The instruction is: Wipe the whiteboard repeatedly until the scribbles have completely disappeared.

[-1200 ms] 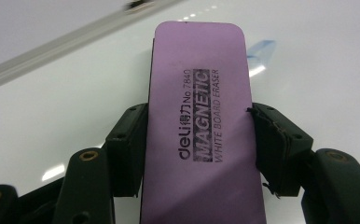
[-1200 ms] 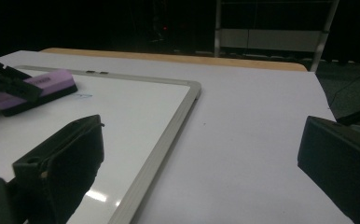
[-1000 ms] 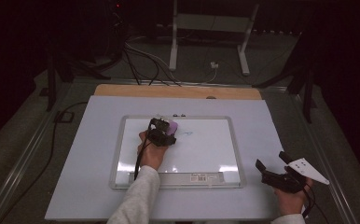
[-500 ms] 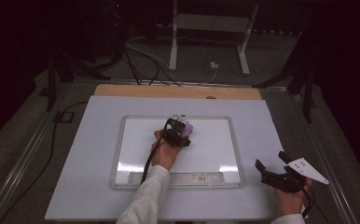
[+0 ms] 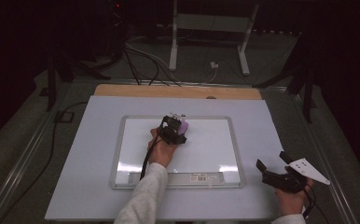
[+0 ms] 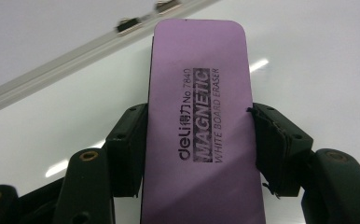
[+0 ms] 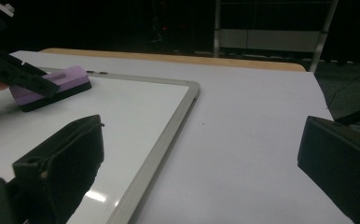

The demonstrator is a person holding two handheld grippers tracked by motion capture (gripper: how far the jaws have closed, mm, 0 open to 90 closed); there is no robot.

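Note:
A purple magnetic whiteboard eraser (image 6: 199,121) lies flat on the whiteboard (image 5: 206,154) near its top edge. My left gripper (image 5: 177,129) is shut on the eraser, one black pad (image 6: 127,149) pressing each long side. The high view shows the eraser (image 5: 184,126) just beyond the left hand. From the right gripper view the eraser (image 7: 66,79) shows at far left with the left gripper's jaw over it. My right gripper (image 5: 272,163) rests off the board at the front right, its jaws wide open with nothing between them (image 7: 201,168).
The whiteboard has a silver frame (image 7: 169,126) and a labelled tray strip (image 5: 187,178) along its near edge. It lies on a pale mat (image 5: 266,121) over a wooden table (image 5: 122,89). Cables and a stand leg (image 5: 173,46) lie on the floor beyond.
My left gripper has slid the eraser to the right along the upper part of the whiteboard. A faint mark near the board's top no longer shows. The right gripper has stayed put.

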